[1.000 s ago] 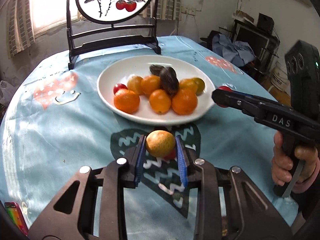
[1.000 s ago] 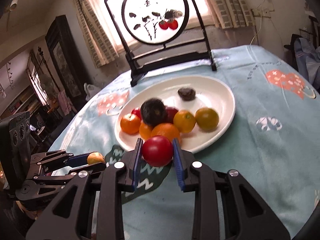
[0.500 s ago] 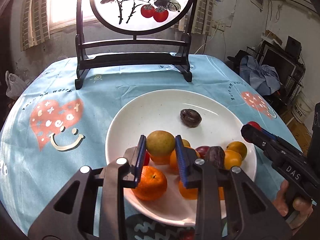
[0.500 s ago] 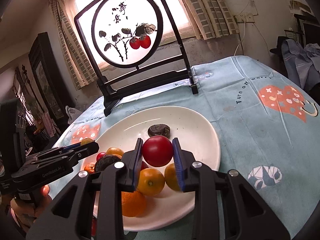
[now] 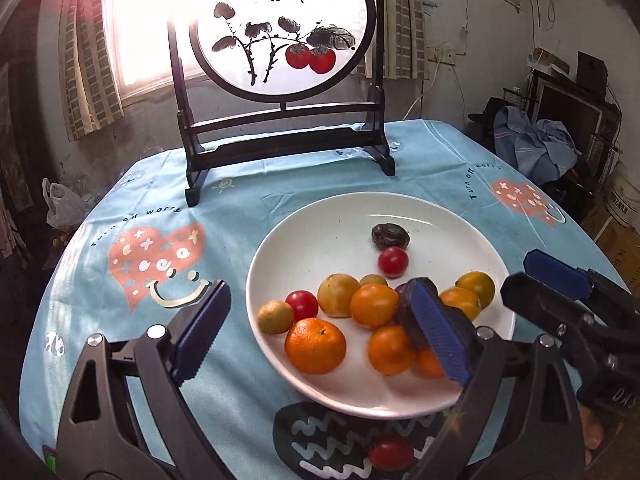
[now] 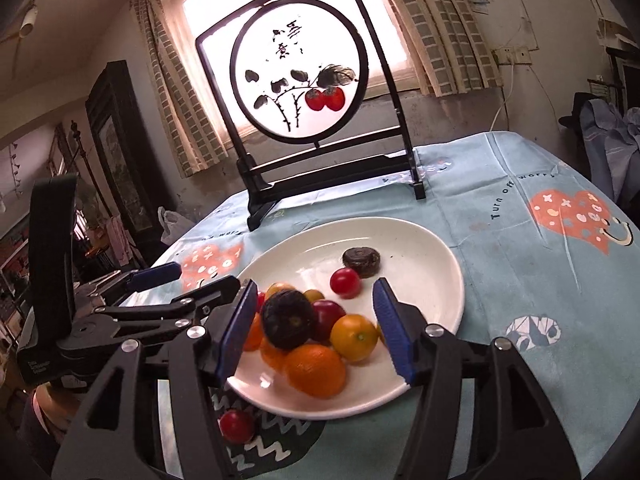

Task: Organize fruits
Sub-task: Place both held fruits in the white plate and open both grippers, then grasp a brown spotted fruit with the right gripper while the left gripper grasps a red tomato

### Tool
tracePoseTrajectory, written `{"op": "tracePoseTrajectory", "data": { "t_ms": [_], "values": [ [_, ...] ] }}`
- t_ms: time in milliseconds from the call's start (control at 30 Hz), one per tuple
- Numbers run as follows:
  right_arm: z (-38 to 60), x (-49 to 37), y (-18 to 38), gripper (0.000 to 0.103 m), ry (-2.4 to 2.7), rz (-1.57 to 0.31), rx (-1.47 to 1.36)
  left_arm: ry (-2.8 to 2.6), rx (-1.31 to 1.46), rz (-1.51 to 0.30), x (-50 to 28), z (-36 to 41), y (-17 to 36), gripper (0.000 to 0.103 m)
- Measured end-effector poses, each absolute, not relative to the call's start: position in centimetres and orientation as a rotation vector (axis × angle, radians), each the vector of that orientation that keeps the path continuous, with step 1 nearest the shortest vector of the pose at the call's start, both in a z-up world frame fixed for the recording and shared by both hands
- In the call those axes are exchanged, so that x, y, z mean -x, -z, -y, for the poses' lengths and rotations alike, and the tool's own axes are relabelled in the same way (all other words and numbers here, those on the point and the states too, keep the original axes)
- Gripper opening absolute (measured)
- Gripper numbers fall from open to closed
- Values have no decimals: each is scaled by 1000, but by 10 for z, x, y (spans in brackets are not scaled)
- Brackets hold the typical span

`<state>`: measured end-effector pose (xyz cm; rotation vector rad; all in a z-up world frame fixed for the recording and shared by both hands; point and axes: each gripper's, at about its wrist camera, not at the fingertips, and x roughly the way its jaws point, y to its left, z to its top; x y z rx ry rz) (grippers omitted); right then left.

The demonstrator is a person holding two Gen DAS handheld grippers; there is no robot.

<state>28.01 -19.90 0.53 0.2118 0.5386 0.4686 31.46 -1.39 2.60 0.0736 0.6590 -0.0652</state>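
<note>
A white plate (image 5: pixel 320 236) on the blue tablecloth holds several oranges, small red tomatoes and dark fruits. The yellow-green fruit (image 5: pixel 338 294) lies among them, and a red tomato (image 5: pixel 393 262) lies near a dark wrinkled fruit (image 5: pixel 390 236). My left gripper (image 5: pixel 320 332) is open and empty over the plate's near side. My right gripper (image 6: pixel 316 330) is open and empty above the pile, with the red tomato (image 6: pixel 345 282) beyond it. One red tomato (image 5: pixel 390 454) lies on the cloth in front of the plate (image 6: pixel 420 248), also seen in the right wrist view (image 6: pixel 237 426).
A black wooden stand with a round painted screen (image 5: pixel 282 28) stands on the table behind the plate. The right gripper's fingers (image 5: pixel 556 276) reach in at the plate's right edge. A window with curtains is behind. Clutter and cloth (image 5: pixel 536 148) lie beyond the table's right side.
Both grippers have opened and let go of their fruit. The yellow-green fruit and the red tomato now lie on the plate. Both grippers have pulled up and back a little.
</note>
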Motion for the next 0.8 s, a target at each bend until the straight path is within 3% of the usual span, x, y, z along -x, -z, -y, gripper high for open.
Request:
{"op": "tracePoseTrajectory", "data": {
  "t_ms": [300, 467, 567, 800],
  "values": [
    [183, -226, 4, 61, -665, -686, -139, -36, -113, -666, -262, -13, -6, 96],
    [145, -183, 17, 61, -940, -810, 125, -110, -85, -687, -251, -35, -2, 97],
    [126, -156, 22, 61, -1014, -787, 300, -128, -67, -688, -250, -40, -3, 97],
    [118, -135, 26, 61, -1085, -788, 400, -142, -92, -695, -252, -37, -2, 97]
  ]
}}
